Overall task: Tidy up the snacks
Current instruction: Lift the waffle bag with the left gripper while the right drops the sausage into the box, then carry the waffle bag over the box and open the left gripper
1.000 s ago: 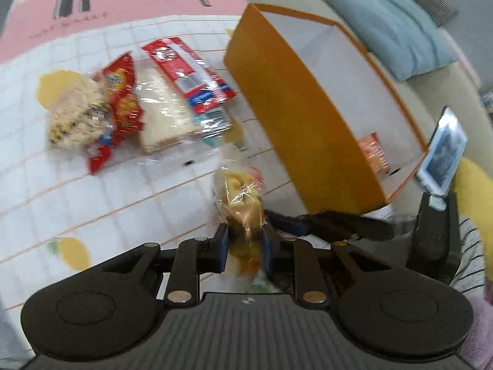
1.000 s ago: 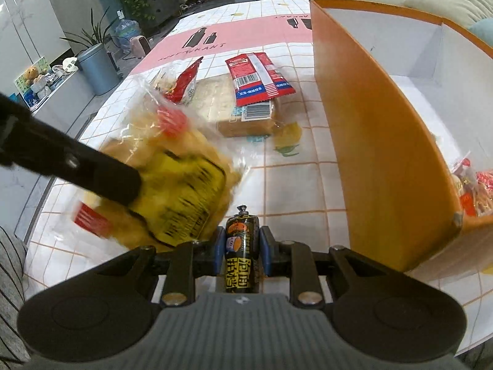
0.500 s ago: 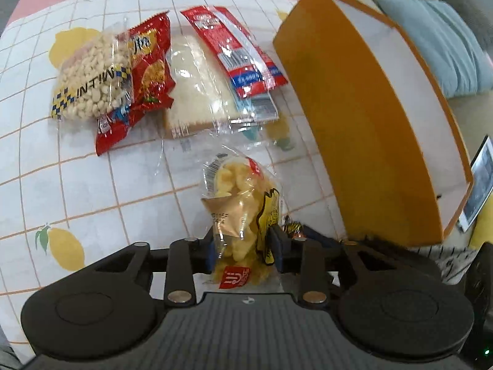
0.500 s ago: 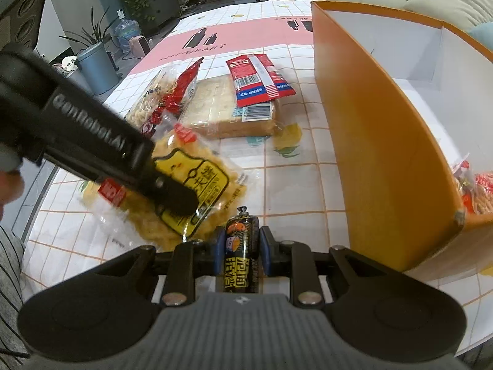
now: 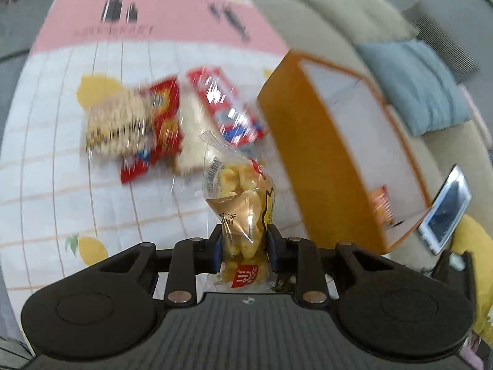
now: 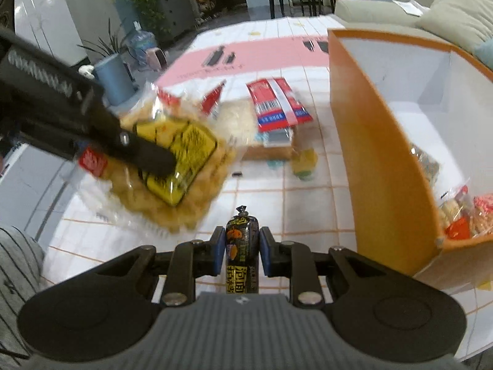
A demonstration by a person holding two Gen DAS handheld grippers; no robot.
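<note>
Between the blue pads of the left claw [image 5: 243,243] sits a clear bag of yellow puffed snacks [image 5: 240,203], pinched near its lower end and raised off the counter [image 5: 61,185]; in the right wrist view the same bag hangs in the air at the left, its yellow label facing the camera (the picture is blurred there); the right claw [image 6: 242,254] is closed on a dark sausage stick [image 6: 242,246] that stands upright between its pads; further back on the tiled cloth lies a loose cluster of packets: a bag of pale nuts [image 5: 118,126], a red snack packet [image 5: 160,123] touching it, a wrapped slice of bread [image 5: 192,141], and a red-and-blue wrapper [image 6: 275,106] lying partly on the bread; along the counter's right edge stands an orange box [image 6: 379,154] with a white inside, open at the top, with several wrapped snacks [image 6: 459,215] heaped in its near corner; a phone [image 5: 446,212] leans just beyond the box's near end; a sofa with a blue cushion [image 5: 416,83] runs behind.
</note>
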